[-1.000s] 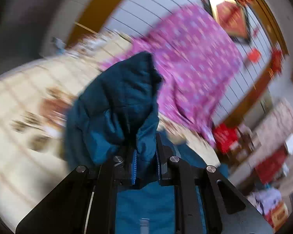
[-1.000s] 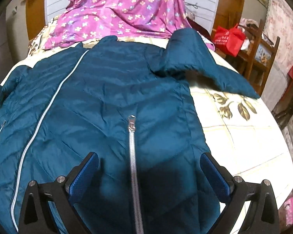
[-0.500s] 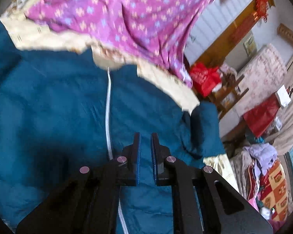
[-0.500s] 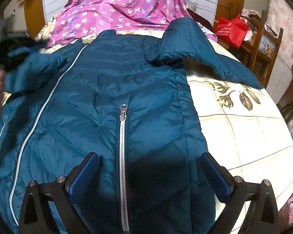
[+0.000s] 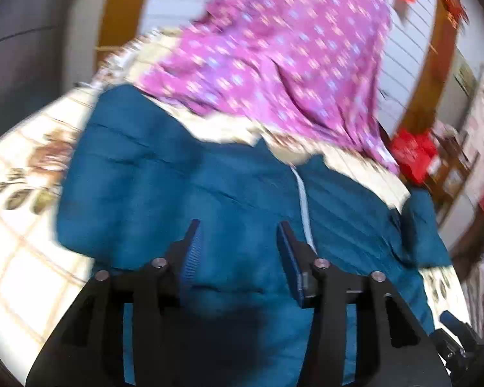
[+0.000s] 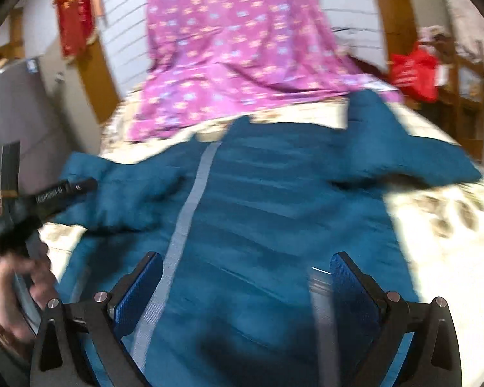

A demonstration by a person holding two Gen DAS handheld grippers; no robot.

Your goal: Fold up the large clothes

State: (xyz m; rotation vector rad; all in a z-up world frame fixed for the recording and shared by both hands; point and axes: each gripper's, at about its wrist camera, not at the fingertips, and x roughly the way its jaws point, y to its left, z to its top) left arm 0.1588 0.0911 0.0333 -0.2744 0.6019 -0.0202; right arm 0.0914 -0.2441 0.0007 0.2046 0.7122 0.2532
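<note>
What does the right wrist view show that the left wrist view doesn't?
Only the right wrist view shows the person's hand holding the left hand-held gripper, and the jacket's right sleeve spread on the bedspread. Only the left wrist view shows the left sleeve folded over the body. Both show the teal jacket, its pale zipper, the purple floral sheet and red bag.

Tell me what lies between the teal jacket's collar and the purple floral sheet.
A strip of cream bedspread separates jacket from sheet; clearest in the right wrist view.
</note>
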